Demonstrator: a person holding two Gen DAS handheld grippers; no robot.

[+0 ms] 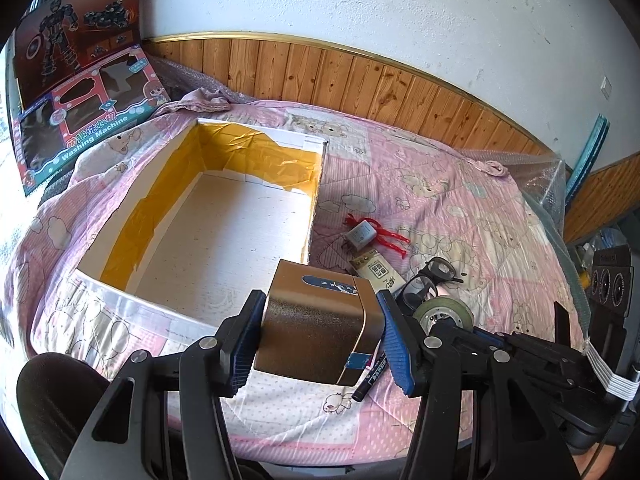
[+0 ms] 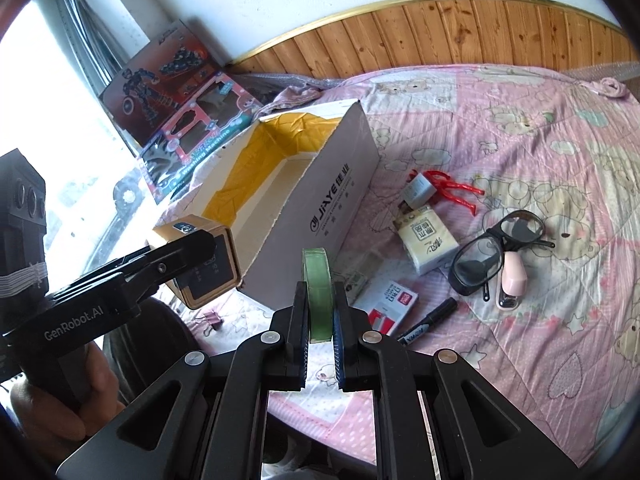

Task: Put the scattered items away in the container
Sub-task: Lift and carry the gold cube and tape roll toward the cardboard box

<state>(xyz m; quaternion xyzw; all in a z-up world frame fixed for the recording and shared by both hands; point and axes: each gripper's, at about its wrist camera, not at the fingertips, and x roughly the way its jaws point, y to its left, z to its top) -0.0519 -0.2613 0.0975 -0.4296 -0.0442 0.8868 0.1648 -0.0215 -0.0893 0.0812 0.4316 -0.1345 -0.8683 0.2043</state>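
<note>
Left gripper (image 1: 320,332): jaws clenched on a gold tin (image 1: 320,328), held above the bed just short of the box's near right corner. Right gripper (image 2: 320,320): jaws clenched on a green tape roll (image 2: 318,294), held upright. On the pink quilt (image 2: 520,120) beyond lie a black marker (image 2: 428,320), glasses (image 2: 492,252), tissue packet (image 2: 426,244) and red-stringed charm (image 2: 420,190). The white cardboard box (image 1: 316,200), yellow-taped inside, stands left of them, empty.
</note>
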